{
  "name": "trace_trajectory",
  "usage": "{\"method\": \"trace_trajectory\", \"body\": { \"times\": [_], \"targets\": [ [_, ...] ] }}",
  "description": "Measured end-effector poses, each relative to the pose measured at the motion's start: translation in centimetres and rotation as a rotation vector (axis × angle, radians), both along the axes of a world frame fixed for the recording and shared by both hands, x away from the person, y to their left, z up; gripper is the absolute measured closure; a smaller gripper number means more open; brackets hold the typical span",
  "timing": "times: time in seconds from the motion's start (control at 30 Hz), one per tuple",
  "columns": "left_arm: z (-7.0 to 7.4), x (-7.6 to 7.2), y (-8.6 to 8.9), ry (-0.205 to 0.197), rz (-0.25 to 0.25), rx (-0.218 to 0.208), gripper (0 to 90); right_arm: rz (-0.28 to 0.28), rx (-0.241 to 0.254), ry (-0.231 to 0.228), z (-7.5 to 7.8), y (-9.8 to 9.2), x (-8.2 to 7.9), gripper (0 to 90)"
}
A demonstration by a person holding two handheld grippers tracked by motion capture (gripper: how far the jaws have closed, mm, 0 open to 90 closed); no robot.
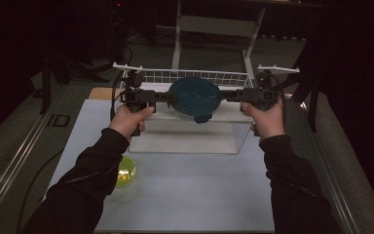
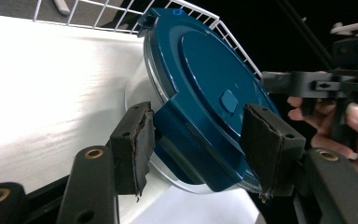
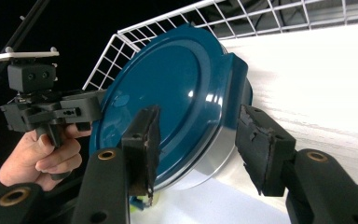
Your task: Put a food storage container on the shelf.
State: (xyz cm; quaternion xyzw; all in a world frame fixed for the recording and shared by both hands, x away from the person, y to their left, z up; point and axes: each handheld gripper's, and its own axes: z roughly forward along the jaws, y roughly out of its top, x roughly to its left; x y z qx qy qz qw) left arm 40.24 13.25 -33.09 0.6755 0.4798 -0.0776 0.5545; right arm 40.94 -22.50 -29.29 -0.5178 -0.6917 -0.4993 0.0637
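Both grippers (image 1: 168, 97) (image 1: 230, 95) are flanking the blue-lidded container (image 1: 195, 99) with jaws spread — unpinched, it is risking slipping into the wire basket (image 1: 185, 75).

The room lies dark around a pale blue-grey table top (image 1: 190, 190). Behind it stands a white metal-framed stand (image 1: 214, 29) on grey floor (image 1: 214, 53).

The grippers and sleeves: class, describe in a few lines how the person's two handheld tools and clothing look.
Both arms wear dark, slightly shiny long sleeves. The left gripper and right gripper are black, boxy handheld tools, each topped by a pale plate. Their jaws are black arms with brass-ringed holes, ending in worn, frayed dark pads. A black cable trails from the left gripper.
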Motion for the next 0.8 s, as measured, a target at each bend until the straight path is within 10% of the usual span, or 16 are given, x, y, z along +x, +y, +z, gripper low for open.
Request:
{"method": "trace_trajectory", "body": {
  "times": [0.27,0.6,0.8],
  "targets": [
    [-0.1,-0.7,0.7,-0.031,0.035,-0.012,38.1,0.074,0.010,-0.063,0.3,0.6,-2.9,49.4],
    [-0.4,-4.8,1.4,-0.198,0.064,0.019,30.1,0.202,-0.027,-0.091,-1.3,3.1,-6.4,86.8],
    [-1.7,-7.8,1.4,-0.268,0.063,0.062,4.4,0.217,-0.051,-0.085,-2.2,4.1,-6.5,89.7]
  ]
}}
